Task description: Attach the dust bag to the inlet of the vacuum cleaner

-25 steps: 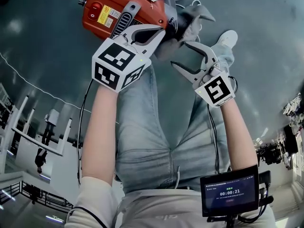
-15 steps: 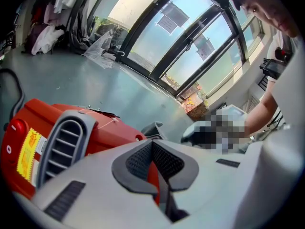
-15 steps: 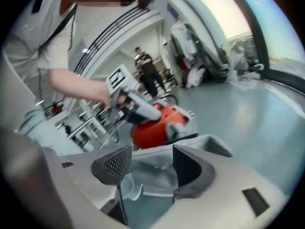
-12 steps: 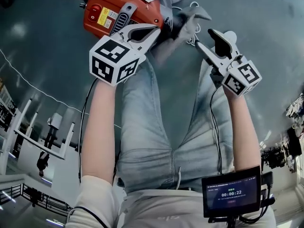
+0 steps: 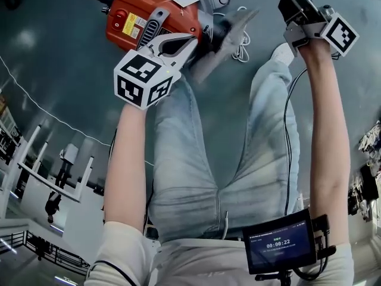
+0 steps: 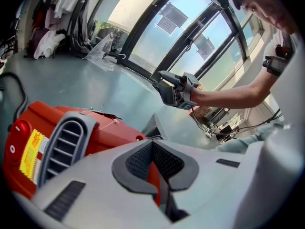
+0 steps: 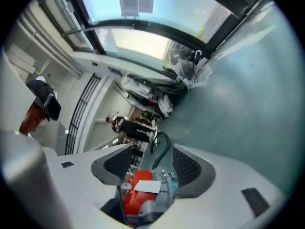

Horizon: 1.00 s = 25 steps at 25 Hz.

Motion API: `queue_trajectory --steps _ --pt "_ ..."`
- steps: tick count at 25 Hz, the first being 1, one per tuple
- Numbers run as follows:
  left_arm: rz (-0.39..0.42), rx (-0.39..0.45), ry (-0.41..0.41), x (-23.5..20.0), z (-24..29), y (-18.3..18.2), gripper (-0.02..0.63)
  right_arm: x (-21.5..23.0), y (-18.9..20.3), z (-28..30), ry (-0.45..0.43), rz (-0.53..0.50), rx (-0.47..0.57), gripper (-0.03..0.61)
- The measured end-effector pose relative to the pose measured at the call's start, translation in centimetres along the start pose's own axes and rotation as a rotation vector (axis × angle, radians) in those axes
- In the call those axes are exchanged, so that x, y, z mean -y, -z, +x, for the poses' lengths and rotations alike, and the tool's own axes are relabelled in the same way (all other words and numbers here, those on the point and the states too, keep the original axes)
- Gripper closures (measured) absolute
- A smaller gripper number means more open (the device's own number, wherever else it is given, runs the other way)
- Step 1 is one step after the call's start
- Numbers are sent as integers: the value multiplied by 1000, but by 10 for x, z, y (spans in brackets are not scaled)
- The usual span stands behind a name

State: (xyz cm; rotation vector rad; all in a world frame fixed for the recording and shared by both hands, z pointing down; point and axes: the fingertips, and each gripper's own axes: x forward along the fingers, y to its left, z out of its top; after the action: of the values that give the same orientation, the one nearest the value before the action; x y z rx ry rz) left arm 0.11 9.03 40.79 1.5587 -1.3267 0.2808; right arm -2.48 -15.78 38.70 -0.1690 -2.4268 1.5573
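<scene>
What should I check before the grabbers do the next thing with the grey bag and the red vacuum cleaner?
1. Left gripper shut: ok. Its jaws are together, right up against the red vacuum cleaner.
2. Right gripper open and empty: ok. Its jaws are apart with nothing between the pads.
3. Right gripper close to the dust bag: not ok. In the head view it is off to the side, well apart from the bag.
4. Dust bag fixed on the inlet: cannot tell. The left gripper covers the spot where bag and vacuum cleaner meet.
</scene>
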Motion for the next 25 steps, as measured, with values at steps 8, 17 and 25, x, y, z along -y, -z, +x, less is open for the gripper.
queue_trajectory --steps 8,17,25 --pt "-131 431 214 61 -104 -82 609 -174 26 -75 -164 -168 -254 296" --pt "202 703 377 208 -314 -215 609 -456 -19 -87 -272 -254 75 296" --pt "298 611 586 319 -432 -253 609 -616 -23 -117 -76 -381 507 571"
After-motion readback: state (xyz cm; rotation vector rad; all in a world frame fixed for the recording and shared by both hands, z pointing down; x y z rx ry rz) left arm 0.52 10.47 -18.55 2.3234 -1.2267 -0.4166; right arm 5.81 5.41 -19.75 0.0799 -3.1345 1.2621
